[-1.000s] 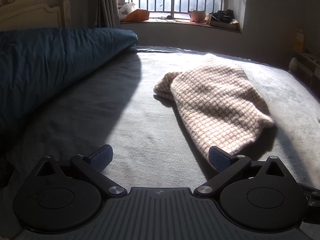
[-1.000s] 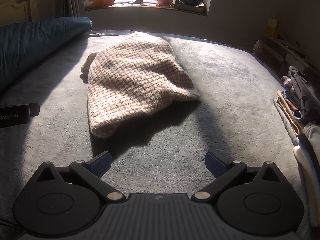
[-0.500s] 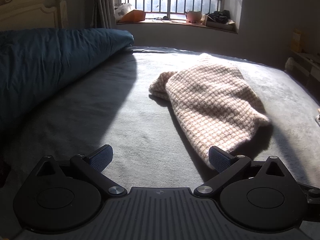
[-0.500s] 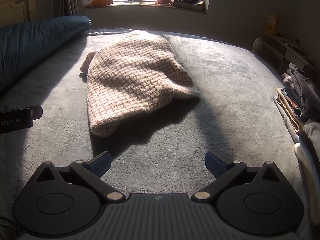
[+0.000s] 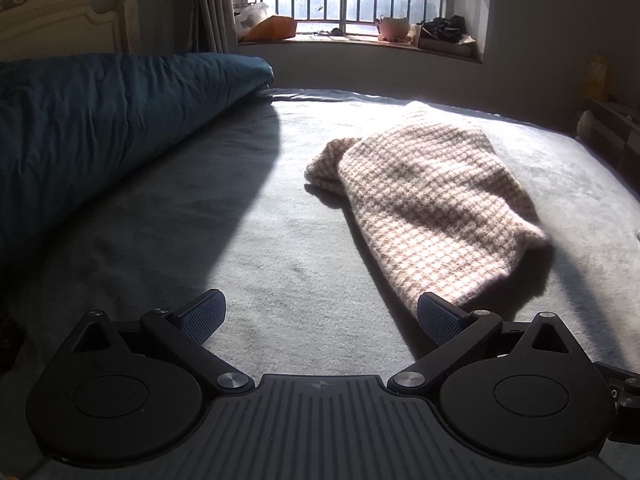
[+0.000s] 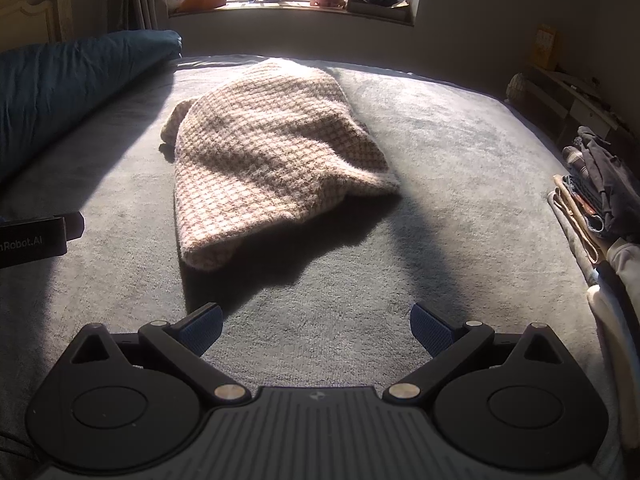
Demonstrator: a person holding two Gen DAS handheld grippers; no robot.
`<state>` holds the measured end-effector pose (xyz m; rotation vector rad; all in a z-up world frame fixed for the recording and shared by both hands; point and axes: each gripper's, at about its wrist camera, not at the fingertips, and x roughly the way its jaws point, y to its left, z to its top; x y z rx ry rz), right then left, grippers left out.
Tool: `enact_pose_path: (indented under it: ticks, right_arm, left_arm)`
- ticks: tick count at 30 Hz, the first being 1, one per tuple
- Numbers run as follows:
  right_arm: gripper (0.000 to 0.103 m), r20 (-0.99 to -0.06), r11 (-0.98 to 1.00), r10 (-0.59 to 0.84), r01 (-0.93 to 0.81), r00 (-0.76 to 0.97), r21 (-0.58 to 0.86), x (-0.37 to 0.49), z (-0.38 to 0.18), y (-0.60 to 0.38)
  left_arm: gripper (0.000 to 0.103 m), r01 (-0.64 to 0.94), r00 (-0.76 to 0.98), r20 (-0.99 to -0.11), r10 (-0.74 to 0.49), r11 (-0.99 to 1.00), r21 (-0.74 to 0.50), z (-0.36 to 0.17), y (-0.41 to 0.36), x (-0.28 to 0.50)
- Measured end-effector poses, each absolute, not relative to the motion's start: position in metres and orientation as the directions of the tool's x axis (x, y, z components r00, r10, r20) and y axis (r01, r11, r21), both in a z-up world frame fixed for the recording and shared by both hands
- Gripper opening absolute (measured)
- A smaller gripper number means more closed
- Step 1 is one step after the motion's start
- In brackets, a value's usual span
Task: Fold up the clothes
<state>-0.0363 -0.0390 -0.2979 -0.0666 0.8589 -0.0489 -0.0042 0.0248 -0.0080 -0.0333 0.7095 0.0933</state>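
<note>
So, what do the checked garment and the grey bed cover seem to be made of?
The checked garment looks like a thick wool-like knit or tweed: a fuzzy, matte surface with a small beige-and-cream check, and soft, bulky folds. The grey bed cover looks like short-pile fleece or plush: matte, with faint brushed streaks in the sunlight. The exact fibre of either cannot be told.

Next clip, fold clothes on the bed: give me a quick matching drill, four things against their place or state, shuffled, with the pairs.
Things:
1. houndstooth knit garment
2. blue duvet
3. pile of clothes
4. right gripper

Places or states:
A. rolled along the bed's left side
B. jaws open, holding nothing
C. crumpled mid-bed in sunlight
D. at the bed's right edge

Pairs: 1-C, 2-A, 3-D, 4-B
</note>
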Motion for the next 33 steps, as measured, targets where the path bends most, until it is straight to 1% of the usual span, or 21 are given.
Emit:
enact_pose_path:
  ticks: [21,33]
  right_arm:
    - [0.102,-0.761,0.997,-0.070,0.015,0.646,-0.079,-0.037,-0.300,-0.038]
    - [0.102,-0.759,0.998,-0.055,0.028,0.649,-0.049,-0.030,-0.306,-0.048]
  left_arm:
    - [0.103,-0.097,0.749,-0.658,0.077,0.995,0.007,-0.008,0.025,-0.005]
    - [0.103,-0.100,0.753,-0.657,0.051,0.994,-0.038,-0.015,0.034,0.003]
